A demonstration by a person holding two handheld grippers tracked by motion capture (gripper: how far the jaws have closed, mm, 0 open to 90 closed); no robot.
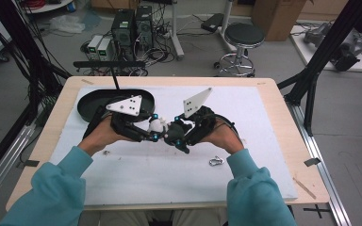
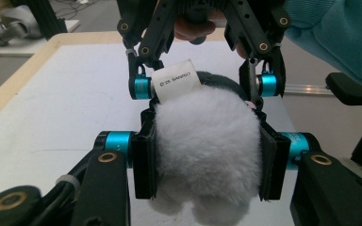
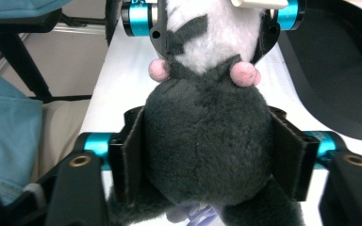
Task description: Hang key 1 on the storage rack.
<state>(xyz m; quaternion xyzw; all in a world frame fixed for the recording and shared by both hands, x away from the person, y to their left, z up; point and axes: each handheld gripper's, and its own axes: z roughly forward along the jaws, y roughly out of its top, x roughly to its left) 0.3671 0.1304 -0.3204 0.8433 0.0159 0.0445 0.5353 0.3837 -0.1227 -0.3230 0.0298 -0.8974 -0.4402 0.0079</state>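
A small plush toy (image 1: 164,128) hangs above the white mat between my two grippers. Its white fluffy half (image 2: 205,136) sits between the pads of my left gripper (image 2: 207,162), which is shut on it. A paper label (image 2: 174,84) sticks out of the white fur. The dark grey half (image 3: 207,136), with two pink nubs (image 3: 243,73) at its seam, is squeezed by my right gripper (image 3: 212,160), shut on it. In the high view the left gripper (image 1: 153,128) and the right gripper (image 1: 173,133) meet tip to tip at the table's centre.
A black oval tray (image 1: 94,101) lies at the back left of the white mat (image 1: 254,136). A small metal clip (image 1: 215,161) rests near the right hand, and a tiny metal piece (image 1: 106,152) near the left wrist.
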